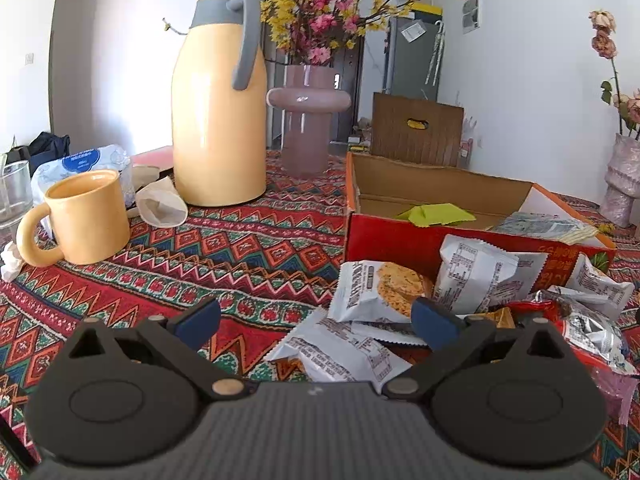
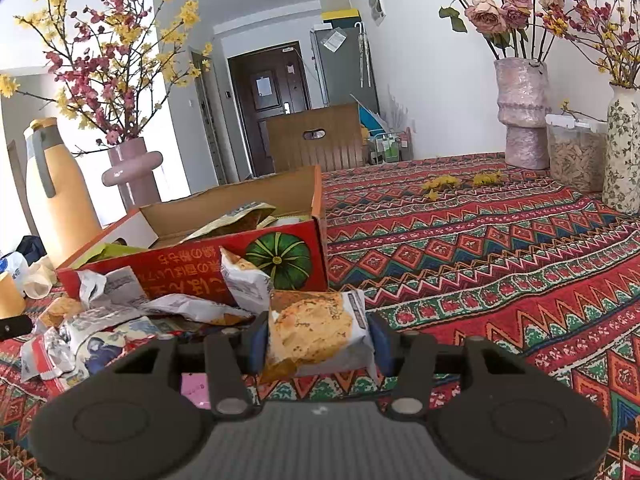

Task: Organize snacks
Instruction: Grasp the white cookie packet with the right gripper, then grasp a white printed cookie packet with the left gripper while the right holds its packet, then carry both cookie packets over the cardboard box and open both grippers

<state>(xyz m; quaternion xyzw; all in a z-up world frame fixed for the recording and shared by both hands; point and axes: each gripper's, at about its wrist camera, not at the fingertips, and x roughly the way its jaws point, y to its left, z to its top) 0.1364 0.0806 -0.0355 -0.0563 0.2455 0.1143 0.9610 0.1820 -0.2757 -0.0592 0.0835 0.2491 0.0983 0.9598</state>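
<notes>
My right gripper [image 2: 318,340] is shut on a cookie packet [image 2: 316,330], whose white wrapper shows a biscuit picture; both blue pads press its sides just above the cloth. Behind it stands an open red cardboard box [image 2: 192,264] with a pumpkin print, holding a few packets. Several white snack packets [image 2: 120,312] lie heaped in front of the box. In the left wrist view my left gripper [image 1: 316,320] is open over the patterned cloth, with nothing between its fingers; a pile of white cookie packets [image 1: 380,292] lies beside its right pad. The red box [image 1: 400,240] sits behind them.
A yellow thermos jug [image 1: 220,112], yellow mug [image 1: 84,216], pink vase [image 1: 308,120] and tissue pack [image 1: 84,160] stand at the left. At the far right stand a textured vase [image 2: 524,120], a clear jar [image 2: 576,152] and a floral vase [image 2: 624,148]. A wooden chair back [image 2: 316,140] rises behind the table.
</notes>
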